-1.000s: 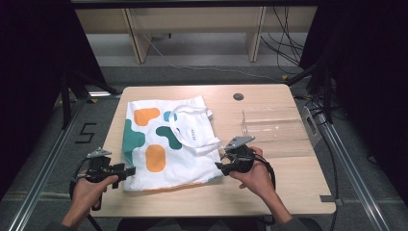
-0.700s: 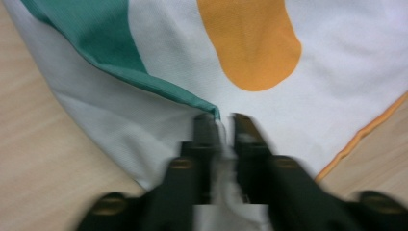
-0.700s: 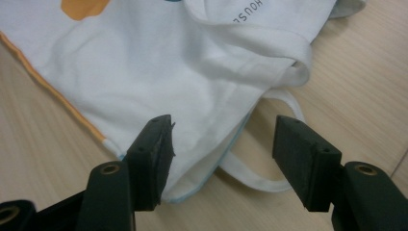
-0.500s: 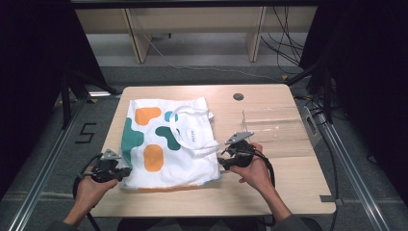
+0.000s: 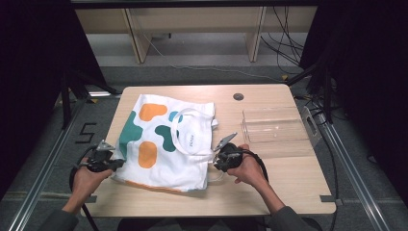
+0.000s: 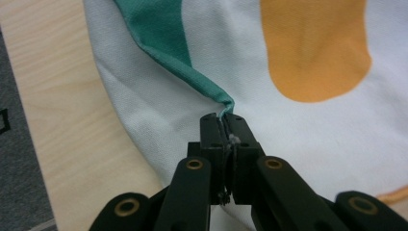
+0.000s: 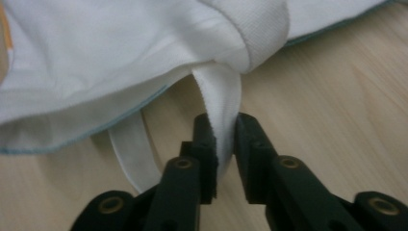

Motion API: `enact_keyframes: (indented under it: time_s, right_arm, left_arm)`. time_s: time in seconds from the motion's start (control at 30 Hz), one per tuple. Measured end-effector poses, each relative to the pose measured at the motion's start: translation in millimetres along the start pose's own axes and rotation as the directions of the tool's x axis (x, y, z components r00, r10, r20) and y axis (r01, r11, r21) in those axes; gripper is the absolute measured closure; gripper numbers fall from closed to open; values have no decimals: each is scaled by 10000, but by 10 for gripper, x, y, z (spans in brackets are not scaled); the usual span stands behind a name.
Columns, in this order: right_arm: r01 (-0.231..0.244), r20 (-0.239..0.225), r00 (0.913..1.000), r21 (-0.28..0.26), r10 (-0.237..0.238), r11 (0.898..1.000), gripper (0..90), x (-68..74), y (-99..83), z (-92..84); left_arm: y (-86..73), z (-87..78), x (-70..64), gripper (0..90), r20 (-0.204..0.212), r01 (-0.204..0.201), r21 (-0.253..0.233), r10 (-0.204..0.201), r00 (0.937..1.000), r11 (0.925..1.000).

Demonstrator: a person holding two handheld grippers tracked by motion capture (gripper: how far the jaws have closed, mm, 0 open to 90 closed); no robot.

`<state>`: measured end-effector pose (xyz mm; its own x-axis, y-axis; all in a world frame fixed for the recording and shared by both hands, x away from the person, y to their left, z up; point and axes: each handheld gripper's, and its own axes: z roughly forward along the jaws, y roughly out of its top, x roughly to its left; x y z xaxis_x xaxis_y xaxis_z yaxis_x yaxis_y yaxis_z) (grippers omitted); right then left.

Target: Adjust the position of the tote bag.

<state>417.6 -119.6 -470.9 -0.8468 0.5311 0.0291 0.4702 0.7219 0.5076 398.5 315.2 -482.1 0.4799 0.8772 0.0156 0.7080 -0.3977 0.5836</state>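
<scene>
Both hands have closed in on the tote bag (image 5: pixel 168 142): left gripper (image 6: pixel 224 126) pinches its edge fold, right gripper (image 7: pixel 225 139), jaws just closing, pinches its strap (image 7: pixel 219 98); I lift evenly, keeping cloth taut

We are looking at a lab-style recording booth, not a home. A plain wooden table (image 5: pixel 288 183) stands on grey carpet (image 5: pixel 202 53), fenced by metal rails (image 5: pixel 356 178) on 2 sides and hung round with black curtains (image 5: pixel 29 72). Loose cables (image 5: pixel 284 38) trail across the floor behind it, a "5" mark (image 5: pixel 85 133) is taped beside it, and bare wooden frames (image 5: pixel 192 19) line the back.
</scene>
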Motion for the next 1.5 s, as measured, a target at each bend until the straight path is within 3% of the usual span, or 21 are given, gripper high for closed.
enact_keyframes:
  time_s: [0.1,0.17,0.27,0.3,0.4,0.47,0.57,0.67,0.77,0.8,0.87,0.9,0.97,1.03,1.07,1.13,1.17,1.27,1.4,1.43,1.5]
  right_arm:
    - [919,-135,9957,242,-916,9955,856,203,33,6]
    - [1507,-332,9882,266,-1498,9882,856,383,40,18]
    - [1978,-677,9782,157,-1963,9801,856,666,69,33]
    - [2116,-753,9748,164,-2099,9772,856,747,94,37]
    - [2470,-1005,9641,-4,-2458,9690,852,944,163,97]
    - [2309,-1221,9655,-65,-2299,9730,844,1052,190,151]
    - [2384,-1284,9627,-122,-2380,9711,839,1139,230,202]
    - [2434,-1431,9593,-171,-2433,9698,833,1216,297,276]
    - [2539,-1509,9555,-173,-2535,9671,820,1287,348,338]
    - [2514,-1570,9551,-188,-2512,9677,820,1300,358,348]
    - [2535,-1654,9529,-264,-2544,9670,819,1301,372,367]
    - [2580,-1647,9516,-313,-2595,9656,819,1295,378,370]
    - [2452,-1792,9523,-313,-2468,9690,822,1295,383,382]
    - [2584,-1764,9484,-524,-2636,9646,835,1269,411,410]
    - [2329,-1813,9541,-507,-2383,9712,836,1278,434,434]
    - [2291,-1904,9525,-673,-2379,9711,831,1295,501,515]
    - [2142,-1928,9558,-597,-2218,9750,827,1317,511,530]
    - [2178,-2061,9516,-711,-2280,9734,778,1346,527,554]
    - [1874,-2221,9545,-723,-1990,9796,644,1333,517,435]
    - [1718,-2195,9581,-735,-1839,9824,618,1322,503,387]
    - [1490,-2111,9635,-890,-1648,9848,582,1276,455,254]
  left_arm:
    - [75,72,127,869,-172,53,-143,-56,9998,9999]
    - [122,139,197,870,-339,247,-294,-257,9991,9993]
    - [222,240,320,869,-498,208,-436,-229,9985,9988]
    - [258,281,334,869,-590,412,-659,-451,9972,9970]
    - [388,378,438,869,-795,70,-580,-116,9968,9983]
    - [480,464,497,870,-684,241,-755,-293,9972,9969]
    - [596,557,555,868,-550,78,-799,-123,9984,9968]
    - [612,546,553,837,-656,169,-875,-227,9976,9960]
    - [585,456,519,661,-581,665,-1359,-749,9955,9885]
    - [590,364,501,591,-531,790,-1223,-860,9949,9893]
    - [581,127,362,474,-777,797,-1559,-927,9927,9846]
    - [574,40,294,445,-672,722,-1671,-844,9942,9833]
    - [527,-170,75,405,-50,659,-1879,-681,9977,9800]
    - [437,-319,-149,381,391,44,-1778,26,9992,9841]
    - [382,-376,-233,386,445,-337,-1623,414,9982,9862]
    - [265,-435,-361,390,803,-581,-1203,680,9944,9910]
    - [203,-441,-424,383,1159,-535,-1078,660,9911,9927]
    - [62,-498,-613,361,1604,-517,-977,670,9848,9939]
    - [-2,-657,-928,328,2091,-693,-1518,1006,9727,9860]
    - [-24,-680,-1014,322,2039,-830,-1550,1141,9723,9844]
    - [-71,-690,-1165,309,2091,-1408,-1321,1665,9636,9812]
